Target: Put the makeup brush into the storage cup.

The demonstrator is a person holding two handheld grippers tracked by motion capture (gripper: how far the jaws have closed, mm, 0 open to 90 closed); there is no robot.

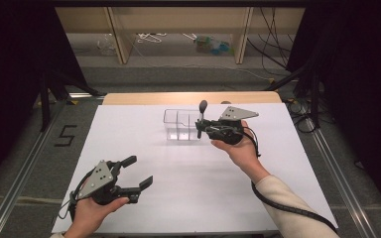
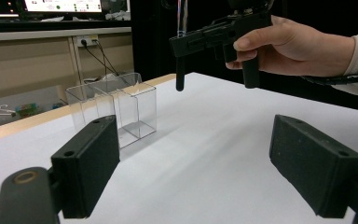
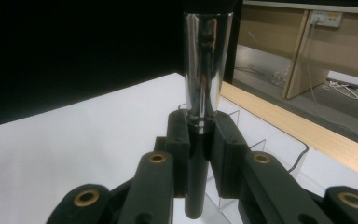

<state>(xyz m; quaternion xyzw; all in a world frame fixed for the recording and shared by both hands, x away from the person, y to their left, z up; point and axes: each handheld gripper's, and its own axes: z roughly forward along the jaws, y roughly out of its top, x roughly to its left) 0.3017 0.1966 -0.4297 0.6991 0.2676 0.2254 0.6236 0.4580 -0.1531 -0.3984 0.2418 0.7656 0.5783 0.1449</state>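
A "5" (image 1: 66,135) is marked on the grey floor left of the white table (image 1: 144,148); wooden shelving stands behind. The clear two-compartment box (image 1: 181,125) holds nothing visible. The right gripper (image 1: 202,130), jaws clamped, holds the upright brush (image 1: 201,118) just beside the box. The left gripper (image 1: 138,172) rests wide open, holding nothing.

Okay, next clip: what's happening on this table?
A person works with two handheld grippers. The right gripper is shut on an upright brush, dark handle down, held above the near end of a clear divided box on the white table. The left gripper rests open near the table's front edge, holding nothing.
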